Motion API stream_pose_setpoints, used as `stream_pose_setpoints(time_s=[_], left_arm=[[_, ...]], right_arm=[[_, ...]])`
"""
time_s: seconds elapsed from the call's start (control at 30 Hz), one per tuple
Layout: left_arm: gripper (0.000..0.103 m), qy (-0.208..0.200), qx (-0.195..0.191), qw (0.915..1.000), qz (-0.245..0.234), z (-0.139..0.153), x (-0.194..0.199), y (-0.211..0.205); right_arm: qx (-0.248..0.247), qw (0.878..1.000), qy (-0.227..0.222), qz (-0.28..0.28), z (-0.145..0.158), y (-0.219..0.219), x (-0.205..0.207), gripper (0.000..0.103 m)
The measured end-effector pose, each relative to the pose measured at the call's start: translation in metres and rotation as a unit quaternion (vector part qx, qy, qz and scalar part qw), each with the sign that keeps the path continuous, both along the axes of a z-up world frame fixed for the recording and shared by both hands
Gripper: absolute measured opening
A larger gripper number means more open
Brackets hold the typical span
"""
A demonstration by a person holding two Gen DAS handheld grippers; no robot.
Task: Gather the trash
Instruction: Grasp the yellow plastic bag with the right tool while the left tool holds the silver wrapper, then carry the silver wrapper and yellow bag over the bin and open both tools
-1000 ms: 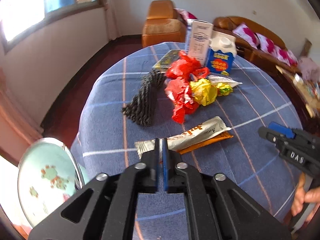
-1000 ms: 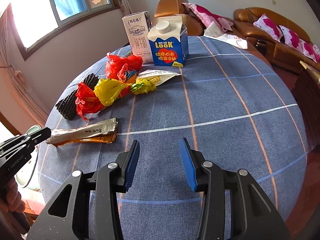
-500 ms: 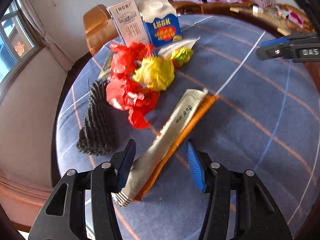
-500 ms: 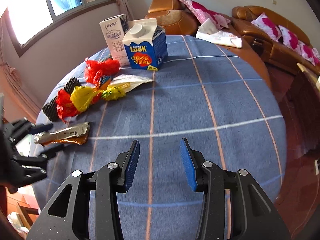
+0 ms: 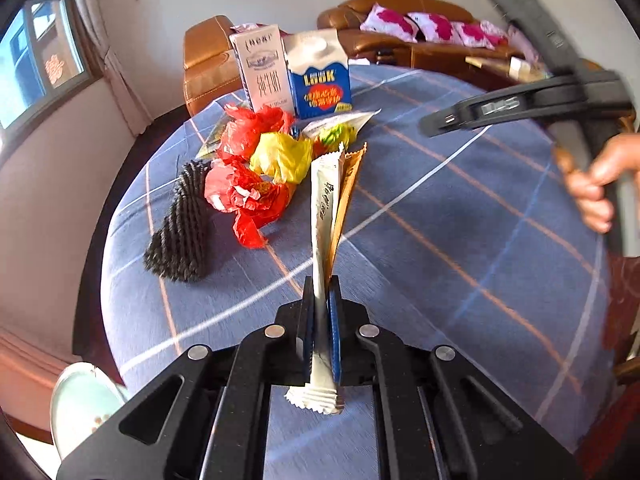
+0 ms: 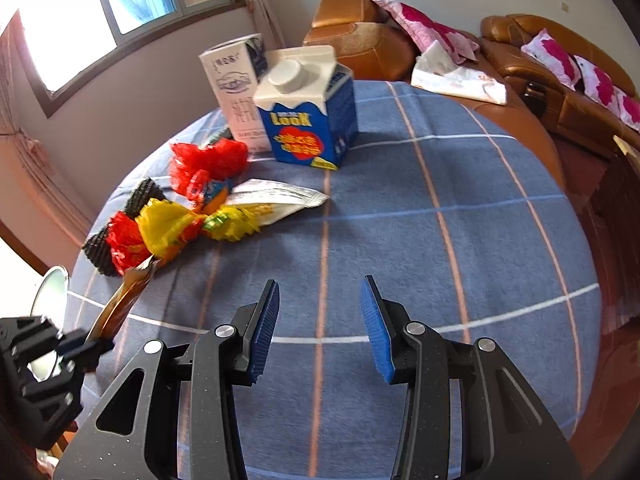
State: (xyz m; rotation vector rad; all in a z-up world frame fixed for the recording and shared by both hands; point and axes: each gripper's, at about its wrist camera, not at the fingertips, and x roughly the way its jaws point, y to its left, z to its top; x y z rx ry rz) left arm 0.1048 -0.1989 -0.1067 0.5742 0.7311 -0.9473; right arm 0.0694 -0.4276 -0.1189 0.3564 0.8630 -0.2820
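Left gripper [image 5: 321, 286] clamped on two snack wrappers [image 5: 327, 204].
Right gripper [image 6: 319, 312] partly open, empty, above tablecloth [image 6: 460, 240].

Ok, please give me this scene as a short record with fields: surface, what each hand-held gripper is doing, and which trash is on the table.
surface: round table with blue checked cloth
left hand-held gripper: shut on white sachet and the orange sachet behind it
right hand-held gripper: open, empty, above the cloth
cartons: white carton and blue carton, both upright, side by side
loose trash: red bags, yellow bag, black mesh piece
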Motion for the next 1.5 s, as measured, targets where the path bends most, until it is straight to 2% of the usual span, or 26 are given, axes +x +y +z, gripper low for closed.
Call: stream_pose_setpoints(time_s=[0.2,0.33,0.37,0.53,0.6,0.73,0.8,0.83,0.87,1.03,1.13,1.3,1.4,1.5], left_arm=[[0.006,0.010,-0.038,0.9976,0.057,0.028,0.001,0.034],[0.006,0.015,-0.046,0.9900,0.132,0.046,0.019,0.064],[0.006,0.016,-0.044,0.9877,0.149,0.047,0.024,0.071],[0.006,0.000,-0.028,0.9788,0.203,0.052,0.041,0.101],[0.006,-0.004,-0.028,0.9770,0.211,0.055,0.045,0.106],[0.007,-0.007,-0.035,0.9713,0.235,0.062,0.050,0.119],[0.007,-0.008,-0.037,0.9699,0.241,0.062,0.047,0.123],[0.007,-0.009,-0.036,0.9691,0.244,0.062,0.047,0.125],[0.007,-0.009,-0.036,0.9686,0.246,0.063,0.046,0.127],[0.007,-0.002,-0.041,0.9668,0.252,0.061,0.044,0.133],[0.007,0.003,-0.047,0.9652,0.257,0.060,0.042,0.138],[0.007,-0.002,-0.055,0.9624,0.266,0.064,0.034,0.151],[0.007,0.000,-0.055,0.9577,0.283,0.063,0.032,0.163],[0.007,-0.001,-0.047,0.9515,0.304,0.059,0.030,0.175]], right_arm=[[0.002,0.999,-0.005,0.038,-0.004,0.015,0.031,0.042],[0.003,0.996,-0.010,0.088,-0.005,0.026,0.054,0.043],[0.003,0.995,-0.011,0.102,-0.005,0.028,0.058,0.046],[-0.066,0.976,0.006,0.206,-0.003,0.049,0.082,0.052],[-0.073,0.967,0.018,0.245,-0.004,0.053,0.089,0.056],[-0.097,0.947,0.042,0.302,-0.012,0.060,0.107,0.056],[-0.107,0.942,0.044,0.316,-0.013,0.062,0.110,0.054],[-0.112,0.939,0.048,0.320,-0.014,0.064,0.111,0.042],[-0.109,0.939,0.052,0.322,-0.015,0.063,0.111,0.034],[-0.114,0.943,0.055,0.308,-0.017,0.064,0.105,0.027],[-0.097,0.954,0.054,0.279,-0.015,0.059,0.098,0.021],[-0.070,0.969,0.035,0.236,-0.002,0.058,0.070,0.020],[-0.047,0.976,0.018,0.210,0.011,0.068,0.051,0.020],[-0.032,0.978,0.005,0.204,0.022,0.088,0.041,0.020]])
